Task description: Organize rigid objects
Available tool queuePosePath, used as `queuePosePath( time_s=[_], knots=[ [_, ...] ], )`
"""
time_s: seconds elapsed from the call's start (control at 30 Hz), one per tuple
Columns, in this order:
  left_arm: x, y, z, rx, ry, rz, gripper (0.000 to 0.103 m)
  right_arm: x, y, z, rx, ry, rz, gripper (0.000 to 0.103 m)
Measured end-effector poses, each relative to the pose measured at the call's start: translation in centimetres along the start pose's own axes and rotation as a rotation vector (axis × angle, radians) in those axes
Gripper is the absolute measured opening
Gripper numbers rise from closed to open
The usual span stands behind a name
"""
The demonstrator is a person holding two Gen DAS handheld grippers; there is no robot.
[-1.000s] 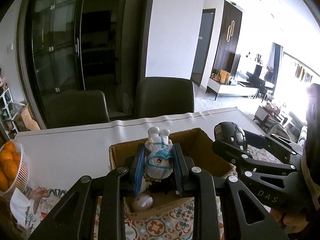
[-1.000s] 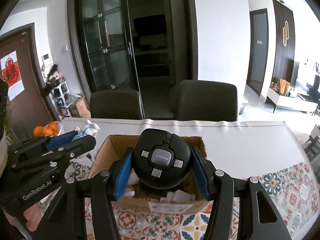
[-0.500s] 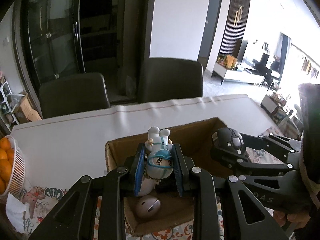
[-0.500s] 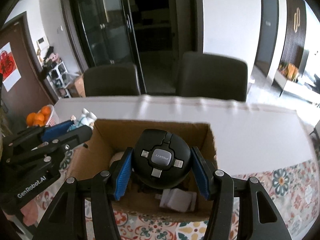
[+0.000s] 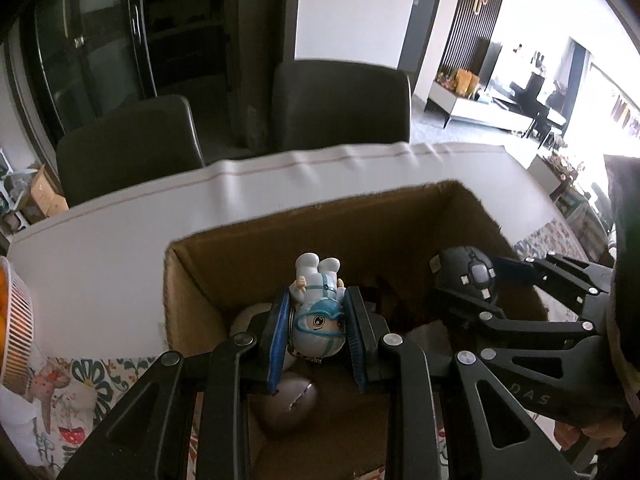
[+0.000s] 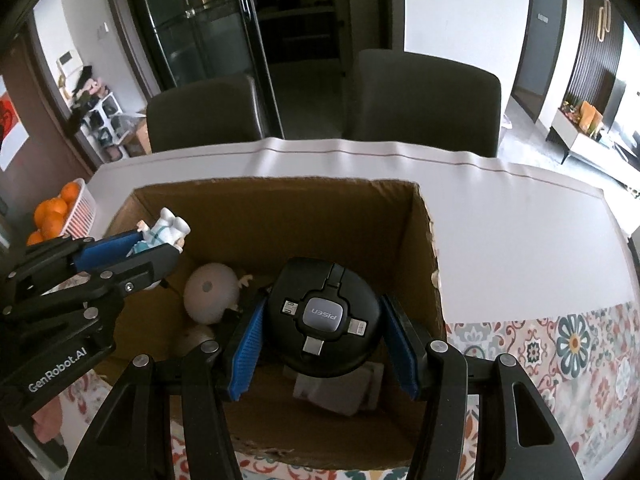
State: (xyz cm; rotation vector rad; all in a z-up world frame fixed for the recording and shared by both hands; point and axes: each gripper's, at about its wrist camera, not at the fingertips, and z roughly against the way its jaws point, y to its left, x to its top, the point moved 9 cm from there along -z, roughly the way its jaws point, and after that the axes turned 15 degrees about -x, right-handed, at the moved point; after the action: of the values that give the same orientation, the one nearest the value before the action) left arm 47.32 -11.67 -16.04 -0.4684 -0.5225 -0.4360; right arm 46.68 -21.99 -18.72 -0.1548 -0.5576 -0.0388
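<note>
Both grippers are hanging over the open brown cardboard box [image 6: 424, 240], which is sitting on the white-covered table [image 6: 520, 232] with a patterned floral cloth [image 6: 560, 344] under its near side.

The left gripper [image 5: 318, 332] is clamping a small white-and-teal plastic figurine in a protective suit [image 5: 320, 312]. It is held head toward the camera, feet pointing away, with the blue pads pressed on either side of the round head, probably because that is its widest, firmest part. The jaws are narrowly spaced, closed onto the toy.

The right gripper [image 6: 322, 338] is holding a round black multi-plug charging puck with a grey centre badge [image 6: 324, 320]. Its jaws are spread wide to span the disc and bear on its rim, face up.

Both items are positioned above the box interior, apparently so that a release drops them inside.

Already lying in the box: a pale round ball-like toy [image 6: 210, 292] and a flat white packet [image 6: 340, 388].

A white basket of oranges [image 6: 56, 216] is standing at the table's left edge.

Judgement: drop-off stage, nothing released yet.
</note>
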Motion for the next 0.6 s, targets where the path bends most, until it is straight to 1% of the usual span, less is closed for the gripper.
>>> queuePosePath(
  time_s=[0.13, 0.23, 0.27, 0.3, 0.33, 0.47, 0.53, 0.6],
  knots=[
    [-0.7, 0.4, -0.6, 0.004, 0.033, 0.028, 0.027, -0.5, 0.4, 0.0, 0.001, 0.004, 0.023, 0.057],
    [-1.0, 0.6, -0.1, 0.016, 0.034, 0.035, 0.029, -0.6, 0.6, -0.1, -0.001, 0.012, 0.032, 0.057],
    [-1.0, 0.6, 0.1, 0.018, 0.031, 0.035, 0.033, -0.6, 0.6, 0.0, -0.001, 0.014, 0.032, 0.057],
    [-1.0, 0.6, 0.3, 0.022, 0.028, 0.035, 0.039, -0.6, 0.7, 0.1, -0.002, 0.011, 0.031, 0.059],
    [-1.1, 0.6, 0.7, 0.032, 0.021, 0.037, 0.042, -0.5, 0.7, 0.4, -0.007, 0.004, 0.030, 0.062],
    [-1.1, 0.3, 2.1, 0.053, 0.003, 0.039, 0.047, -0.5, 0.5, 1.9, -0.021, -0.021, 0.020, 0.064],
    [-1.5, 0.0, 3.3, 0.069, -0.014, 0.042, 0.051, -0.5, 0.2, 2.9, -0.031, -0.038, 0.014, 0.064],
    [-1.6, -0.4, 4.3, 0.084, -0.031, 0.041, 0.057, -0.5, -0.2, 4.1, -0.052, -0.059, 0.005, 0.064]
  ],
)
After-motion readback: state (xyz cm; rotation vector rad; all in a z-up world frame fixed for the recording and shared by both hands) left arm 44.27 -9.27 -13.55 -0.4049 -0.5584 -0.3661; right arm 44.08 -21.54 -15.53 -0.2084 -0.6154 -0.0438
